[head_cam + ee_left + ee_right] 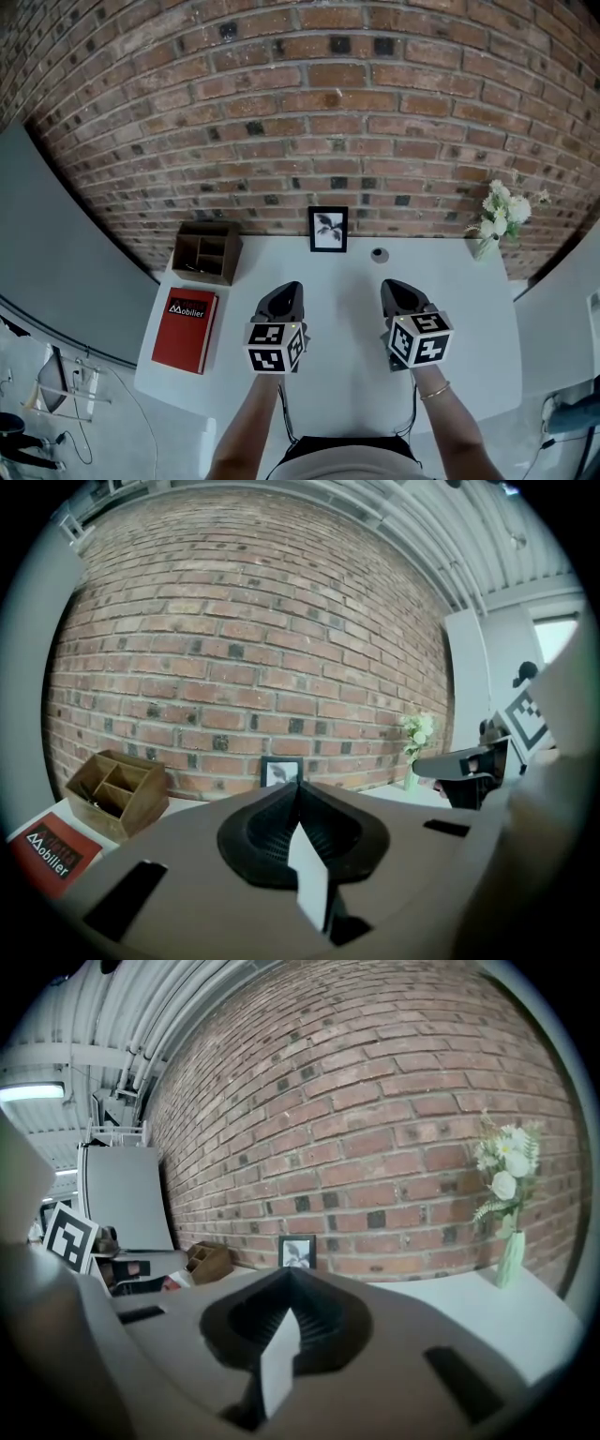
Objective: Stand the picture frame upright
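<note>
A small black picture frame point(328, 230) with a plant print stands upright against the brick wall at the back of the white table point(469, 356). It also shows straight ahead as the frame point(280, 772) in the left gripper view and the frame point(297, 1252) in the right gripper view. My left gripper point(287, 293) hovers over the table's middle, shut and empty. To its right my right gripper point(397, 290) is likewise shut on nothing. Both sit well short of the frame.
A wooden desk organiser point(207, 252) stands at the back left, with a red book point(186, 329) lying in front of it. A small dark round object point(379, 254) lies right of the frame. A vase of white flowers point(497, 220) stands at the back right corner.
</note>
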A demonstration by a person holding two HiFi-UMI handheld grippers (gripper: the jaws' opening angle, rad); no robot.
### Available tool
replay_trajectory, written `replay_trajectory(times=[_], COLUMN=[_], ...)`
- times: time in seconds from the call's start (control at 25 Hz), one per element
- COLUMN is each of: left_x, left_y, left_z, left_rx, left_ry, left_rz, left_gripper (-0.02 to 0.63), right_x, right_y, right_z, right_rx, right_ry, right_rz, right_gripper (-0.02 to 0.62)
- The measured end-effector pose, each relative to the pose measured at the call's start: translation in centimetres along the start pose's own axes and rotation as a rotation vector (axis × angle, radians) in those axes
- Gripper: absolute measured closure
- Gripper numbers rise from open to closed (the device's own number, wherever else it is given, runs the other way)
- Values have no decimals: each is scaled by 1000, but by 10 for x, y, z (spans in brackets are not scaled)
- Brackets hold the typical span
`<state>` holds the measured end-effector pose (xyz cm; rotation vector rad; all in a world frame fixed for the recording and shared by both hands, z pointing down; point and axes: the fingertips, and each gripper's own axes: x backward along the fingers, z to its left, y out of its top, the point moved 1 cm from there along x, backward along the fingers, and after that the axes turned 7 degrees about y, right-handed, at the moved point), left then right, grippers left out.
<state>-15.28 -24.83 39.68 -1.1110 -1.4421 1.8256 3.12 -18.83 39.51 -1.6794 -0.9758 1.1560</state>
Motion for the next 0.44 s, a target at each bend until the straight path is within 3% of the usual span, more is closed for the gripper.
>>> replay_trajectory(times=[0.44], left_x=[-13], left_y=[-1], left_z=[1], left_rx=[6], left_ry=[-7], left_rz=[1], left_gripper=[611], right_x=[-1], right_y=[3], right_z=[-8], right_rx=[8], right_ry=[-18], right_rz=[-11], right_gripper=[592])
